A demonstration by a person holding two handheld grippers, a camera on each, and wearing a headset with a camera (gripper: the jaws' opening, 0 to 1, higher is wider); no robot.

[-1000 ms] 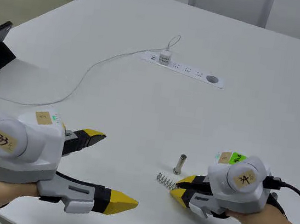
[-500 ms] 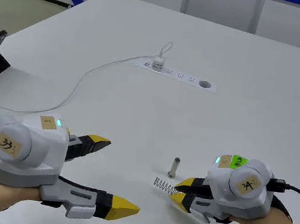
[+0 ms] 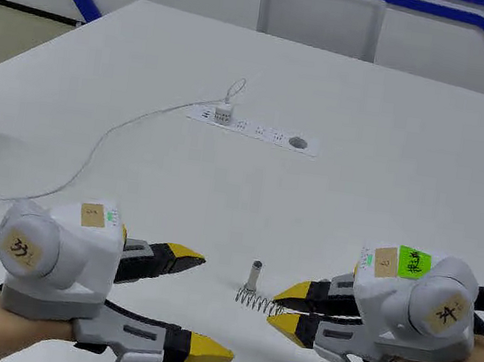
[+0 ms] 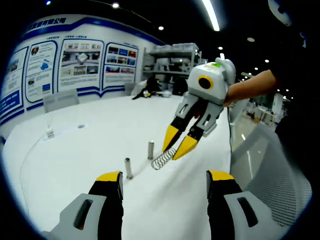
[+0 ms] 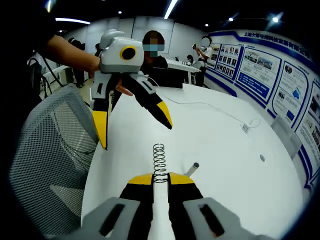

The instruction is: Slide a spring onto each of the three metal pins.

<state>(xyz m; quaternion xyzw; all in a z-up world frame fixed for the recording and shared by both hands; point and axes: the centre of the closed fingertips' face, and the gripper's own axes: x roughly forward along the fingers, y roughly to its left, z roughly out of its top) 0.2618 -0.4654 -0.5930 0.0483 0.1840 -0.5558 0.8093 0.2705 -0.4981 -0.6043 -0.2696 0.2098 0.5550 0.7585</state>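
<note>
Head view: the right gripper [image 3: 277, 309] pinches a coiled metal spring [image 3: 255, 301] beside an upright grey metal pin [image 3: 253, 276]; the left gripper [image 3: 215, 307] has its jaws spread wide.

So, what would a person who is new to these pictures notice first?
Most striking is the right gripper, shut on a spring that sticks out of its yellow tips, near an upright metal pin on the white table. The left gripper hangs open at the near left, holding nothing. Farther back lies a power strip with a cable.
</note>
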